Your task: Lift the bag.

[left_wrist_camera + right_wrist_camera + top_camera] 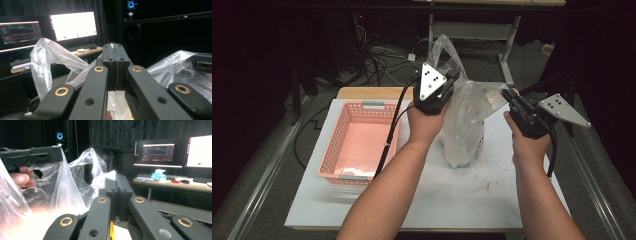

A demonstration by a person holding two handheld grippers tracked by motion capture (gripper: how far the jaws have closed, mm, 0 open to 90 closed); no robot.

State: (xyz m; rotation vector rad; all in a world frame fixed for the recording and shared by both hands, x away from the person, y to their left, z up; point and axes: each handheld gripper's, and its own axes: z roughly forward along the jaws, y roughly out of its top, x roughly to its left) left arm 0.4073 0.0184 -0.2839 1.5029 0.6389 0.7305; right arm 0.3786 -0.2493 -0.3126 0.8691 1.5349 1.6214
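On the white table (452, 200): one clear crinkled plastic bag (464, 125), upright, contents indistinct; left gripper (451, 76) jaws closed, pinching the bag's upper left edge; right gripper (511, 100) jaws closed, pinching its upper right edge; one pink perforated plastic basket (339, 140) left of the bag, nothing inside.

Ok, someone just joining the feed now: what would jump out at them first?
Probably the clear plastic bag standing mid-table, its top pulled between the two grippers: the left gripper pinches one edge, the right gripper the other, both with jaws shut on the film. Next, the pink basket sitting left of the bag on the white table.
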